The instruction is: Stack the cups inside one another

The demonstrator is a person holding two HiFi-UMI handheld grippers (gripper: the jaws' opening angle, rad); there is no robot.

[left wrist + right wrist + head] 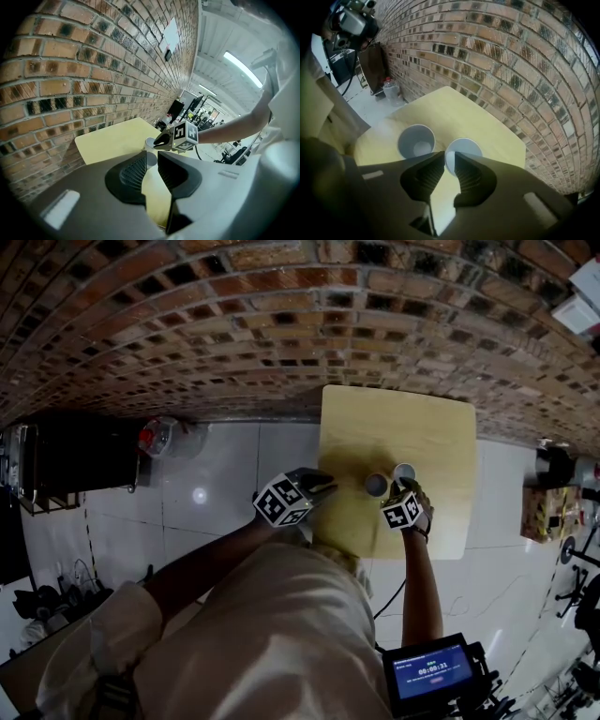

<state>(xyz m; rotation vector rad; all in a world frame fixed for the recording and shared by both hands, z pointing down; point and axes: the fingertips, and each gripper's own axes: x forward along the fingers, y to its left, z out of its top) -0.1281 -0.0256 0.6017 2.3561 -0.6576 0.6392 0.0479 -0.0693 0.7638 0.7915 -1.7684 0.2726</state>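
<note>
Jaws of the right gripper (449,159) stand a little apart over the near rim of the right cup (465,146), with the rim showing in the narrow gap between them. The gripper points steeply down at the yellow table (454,110). Jaws of the left gripper (152,160) are likewise parted by a slim gap and hold nothing. They aim across the table at the left cup (376,485), which stands well clear of their tips.

Both cups are pale and upright, mouths up, and stand separately on the table — not yet one inside the other. They sit side by side toward the person's edge of the table, with a thin strip of tabletop showing between their rims in the right gripper view. The left cup is empty, its round base plain to see. The head view shows the right cup just beyond the right gripper's marker cube (403,512).

The table stands against a brick wall (281,324) on a pale tiled floor (216,484). A clear jug (164,437) sits on the floor by the wall, well to the left of the table. A small lit screen (431,671) glows at the lower right, beside the person's bare right forearm (422,592).
</note>
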